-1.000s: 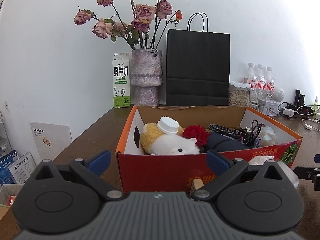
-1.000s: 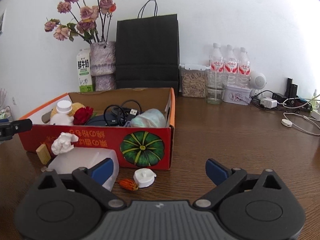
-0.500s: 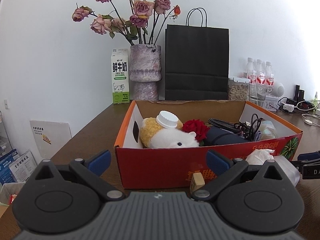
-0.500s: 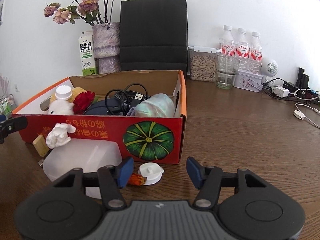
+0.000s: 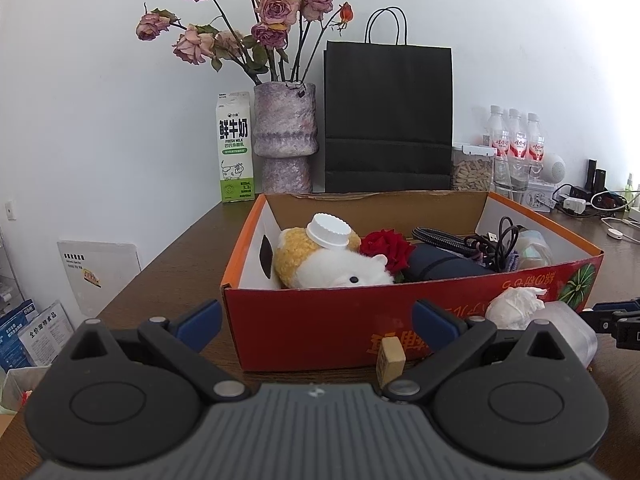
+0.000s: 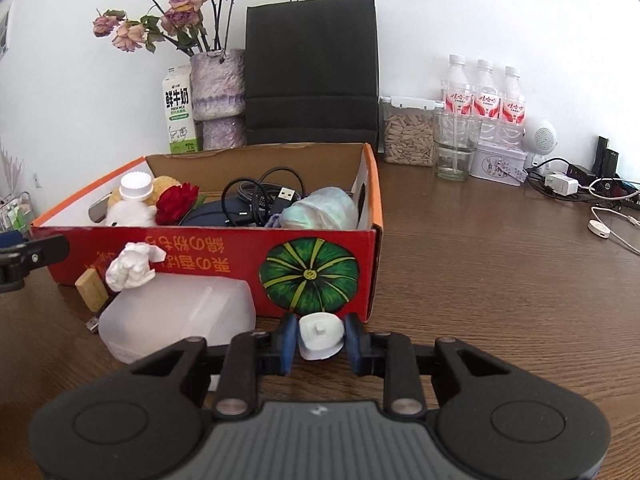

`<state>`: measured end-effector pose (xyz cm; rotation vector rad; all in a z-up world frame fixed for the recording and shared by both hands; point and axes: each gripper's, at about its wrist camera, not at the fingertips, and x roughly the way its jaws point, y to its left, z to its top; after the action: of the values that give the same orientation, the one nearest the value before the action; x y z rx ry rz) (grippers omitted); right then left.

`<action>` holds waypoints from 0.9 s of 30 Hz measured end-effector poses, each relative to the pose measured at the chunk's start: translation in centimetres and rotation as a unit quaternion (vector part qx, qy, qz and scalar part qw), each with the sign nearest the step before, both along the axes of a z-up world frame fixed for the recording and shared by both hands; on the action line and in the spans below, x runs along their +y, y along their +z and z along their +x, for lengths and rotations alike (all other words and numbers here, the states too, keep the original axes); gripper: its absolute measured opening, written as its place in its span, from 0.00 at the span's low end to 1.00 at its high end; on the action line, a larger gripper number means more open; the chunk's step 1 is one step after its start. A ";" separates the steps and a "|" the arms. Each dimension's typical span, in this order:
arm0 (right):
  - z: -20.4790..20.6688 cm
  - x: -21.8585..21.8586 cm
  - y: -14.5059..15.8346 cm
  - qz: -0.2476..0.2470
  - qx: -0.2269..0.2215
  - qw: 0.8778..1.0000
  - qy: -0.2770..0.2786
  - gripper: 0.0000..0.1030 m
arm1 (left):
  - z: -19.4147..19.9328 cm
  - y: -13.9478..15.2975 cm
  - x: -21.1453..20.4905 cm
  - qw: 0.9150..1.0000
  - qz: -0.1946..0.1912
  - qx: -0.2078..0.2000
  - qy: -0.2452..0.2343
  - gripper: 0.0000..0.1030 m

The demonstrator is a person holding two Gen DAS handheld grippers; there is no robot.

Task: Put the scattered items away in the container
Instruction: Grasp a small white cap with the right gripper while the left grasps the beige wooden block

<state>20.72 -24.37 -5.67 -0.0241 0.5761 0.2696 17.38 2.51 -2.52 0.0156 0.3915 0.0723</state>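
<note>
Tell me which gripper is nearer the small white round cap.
Right. The right gripper has the small white round cap between its closing jaws; the left gripper hangs open, well off.

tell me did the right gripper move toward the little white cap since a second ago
Yes. Against the red box, which barely shifts in the right wrist view, the right gripper now has the white cap between its closing jaws.

right hand-held gripper (image 6: 320,340) closing around white cap (image 6: 321,334) (beside red box (image 6: 224,268))
</note>
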 end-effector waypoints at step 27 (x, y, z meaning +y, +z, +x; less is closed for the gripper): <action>-0.9 0.3 0.2 0.005 -0.012 1.000 0.002 0.24 | 2.5 -2.2 -3.0 0.993 0.000 0.111 -0.045 0.21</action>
<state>19.86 -24.05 -5.51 -0.0197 0.5511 0.2764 19.86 -0.44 -4.71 0.0424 0.6127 -0.0189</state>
